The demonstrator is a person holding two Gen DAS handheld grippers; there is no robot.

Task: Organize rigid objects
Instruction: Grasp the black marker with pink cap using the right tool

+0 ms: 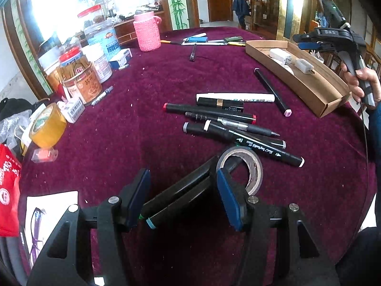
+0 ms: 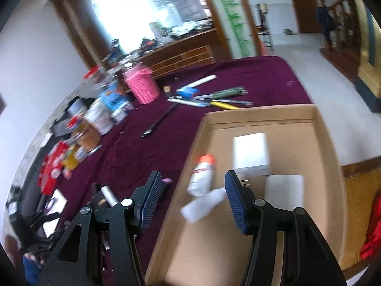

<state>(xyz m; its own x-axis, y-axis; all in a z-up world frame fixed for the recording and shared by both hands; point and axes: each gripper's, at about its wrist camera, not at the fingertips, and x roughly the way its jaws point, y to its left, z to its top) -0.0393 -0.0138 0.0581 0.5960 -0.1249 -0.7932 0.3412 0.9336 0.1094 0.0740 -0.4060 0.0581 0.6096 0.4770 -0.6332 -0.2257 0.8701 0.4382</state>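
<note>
My left gripper tilts down over the desk, jaws apart around two unclamped markers; the tape roll touches its right pad. At 2 o'clock, my hand holds the right gripper, parted and empty, above the cardboard tray. Wood-panelled room.

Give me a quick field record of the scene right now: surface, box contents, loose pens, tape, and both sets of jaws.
surface: table under a maroon cloth
cardboard box: white chargers and a small white bottle with an orange cap inside
marker pile: black markers and a white paint pen, loose on the cloth beside the box
tape roll: lying near the left gripper's right finger
left gripper: jaws apart, two markers lying between them, pads not pressing
right gripper: jaws apart over the box, nothing held
</note>
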